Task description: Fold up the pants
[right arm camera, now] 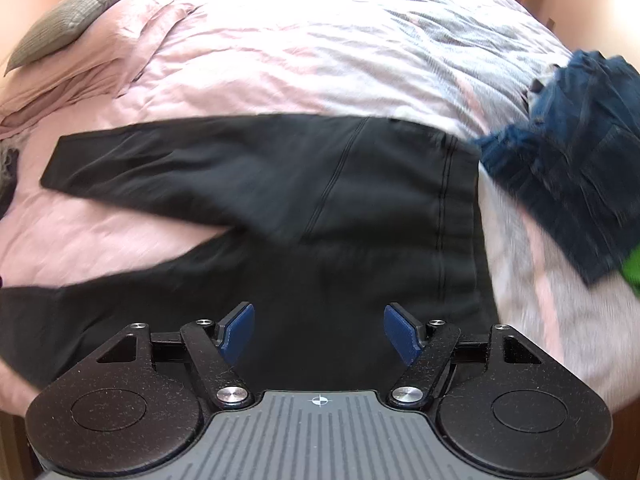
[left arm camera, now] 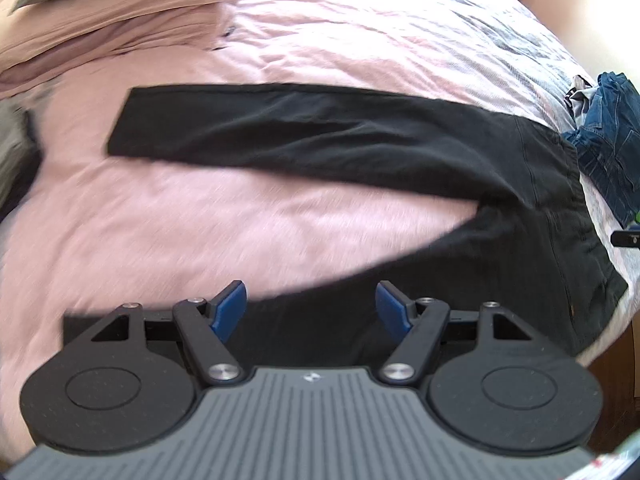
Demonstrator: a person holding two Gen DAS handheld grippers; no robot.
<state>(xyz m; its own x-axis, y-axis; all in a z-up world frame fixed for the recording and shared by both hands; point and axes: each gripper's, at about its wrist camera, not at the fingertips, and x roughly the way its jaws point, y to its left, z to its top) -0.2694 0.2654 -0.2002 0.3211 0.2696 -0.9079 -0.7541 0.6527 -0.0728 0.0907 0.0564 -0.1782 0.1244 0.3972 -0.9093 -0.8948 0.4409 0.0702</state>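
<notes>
Looking down on bed, you see pink duvet covering it. Black pants lie flat across it, legs splayed in V toward left, waistband at right. Heap of blue jeans sits just beside waistband. Grey cushion rests on pillows, far left. Your left claw hovers over near leg, jaws apart, empty. Right claw likewise spread, nothing between pads.

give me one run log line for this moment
stage: pre-grasp | pants: flat on bed, legs spread | left gripper: open, empty | right gripper: open, empty | jeans: beside waistband
</notes>
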